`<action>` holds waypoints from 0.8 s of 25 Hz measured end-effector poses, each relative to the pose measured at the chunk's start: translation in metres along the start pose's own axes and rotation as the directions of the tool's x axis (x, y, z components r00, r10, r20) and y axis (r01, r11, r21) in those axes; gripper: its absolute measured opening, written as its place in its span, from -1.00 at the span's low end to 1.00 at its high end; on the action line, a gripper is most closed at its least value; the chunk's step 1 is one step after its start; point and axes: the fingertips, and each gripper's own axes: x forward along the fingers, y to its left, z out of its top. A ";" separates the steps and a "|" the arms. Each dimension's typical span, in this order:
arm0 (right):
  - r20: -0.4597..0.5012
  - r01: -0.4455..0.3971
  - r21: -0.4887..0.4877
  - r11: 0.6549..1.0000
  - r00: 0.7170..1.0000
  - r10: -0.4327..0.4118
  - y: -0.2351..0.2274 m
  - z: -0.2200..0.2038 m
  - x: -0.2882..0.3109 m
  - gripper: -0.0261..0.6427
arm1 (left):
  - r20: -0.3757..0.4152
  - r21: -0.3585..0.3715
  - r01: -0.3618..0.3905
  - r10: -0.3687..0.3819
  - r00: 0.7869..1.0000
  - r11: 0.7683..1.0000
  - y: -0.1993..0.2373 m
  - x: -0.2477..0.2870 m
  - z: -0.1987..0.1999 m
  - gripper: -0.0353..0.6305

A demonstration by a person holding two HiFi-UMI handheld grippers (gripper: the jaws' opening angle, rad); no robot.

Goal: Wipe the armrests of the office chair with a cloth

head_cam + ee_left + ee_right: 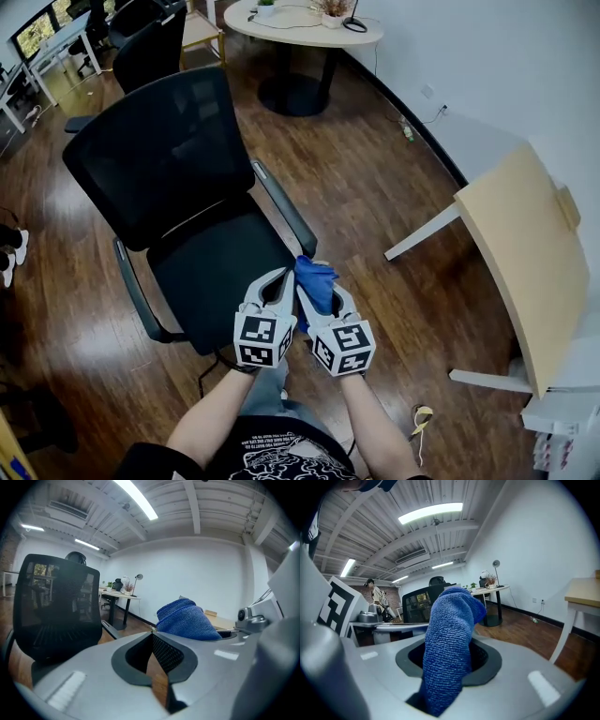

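Pinching a blue cloth (449, 634), the fingers (487, 658) of the right gripper (450, 667) are closed on its fold, and the bunched cloth rises beyond them. The left gripper (152, 637), just beside it, has its fingers pressed together with nothing between. Both hover at the near right corner of the office chair (178, 178). The cloth is close to the near end of the right armrest (281, 208); contact cannot be judged. Wooden floor (375, 187) lies beneath.

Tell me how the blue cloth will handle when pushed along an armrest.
Probably floppy: the cloth folds over itself in the right gripper. Likely light, and its looped weave looks grippy, so it should drag rather than slide.
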 end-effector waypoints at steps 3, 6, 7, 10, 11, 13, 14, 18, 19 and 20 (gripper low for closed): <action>-0.015 -0.026 -0.006 1.000 1.000 0.026 -0.005 0.007 0.025 -0.50 | 0.002 -0.029 -0.027 0.027 1.000 0.999 0.019 0.015 0.005 -0.88; -0.026 -0.052 -0.011 0.999 0.998 0.051 -0.005 0.014 0.049 -0.50 | 0.001 -0.064 -0.051 0.051 0.999 0.997 0.039 0.025 0.010 -0.88; -0.031 -0.060 -0.011 0.998 0.998 0.060 -0.004 0.016 0.055 -0.50 | -0.002 -0.068 -0.060 0.060 0.998 0.996 0.045 0.027 0.011 -0.88; -0.042 -0.080 -0.013 0.997 0.996 0.079 -0.004 0.019 0.071 -0.50 | -0.003 -0.082 -0.082 0.082 0.997 0.993 0.060 0.036 0.015 -0.88; -0.046 -0.084 -0.013 0.996 0.995 0.084 -0.005 0.020 0.075 -0.50 | -0.001 -0.085 -0.087 0.087 0.996 0.993 0.063 0.039 0.016 -0.88; -0.057 -0.091 -0.012 0.996 0.994 0.090 -0.008 0.021 0.084 -0.50 | 0.001 -0.095 -0.098 0.099 0.995 0.991 0.071 0.045 0.020 -0.88; -0.064 -0.095 -0.013 0.995 0.994 0.094 -0.010 0.023 0.088 -0.50 | 0.002 -0.104 -0.105 0.105 0.994 0.989 0.076 0.048 0.022 -0.88; -0.092 -0.121 -0.051 0.991 0.989 0.116 -0.017 0.034 0.113 -0.50 | 0.020 -0.146 -0.124 0.128 0.992 0.982 0.096 0.061 0.036 -0.88; -0.093 -0.129 -0.066 0.989 0.988 0.122 -0.019 0.039 0.122 -0.50 | 0.030 -0.149 -0.126 0.132 0.991 0.981 0.101 0.065 0.040 -0.88; -0.091 -0.136 -0.082 0.987 0.988 0.128 -0.021 0.044 0.132 -0.50 | 0.040 -0.149 -0.128 0.135 0.990 0.981 0.107 0.070 0.046 -0.88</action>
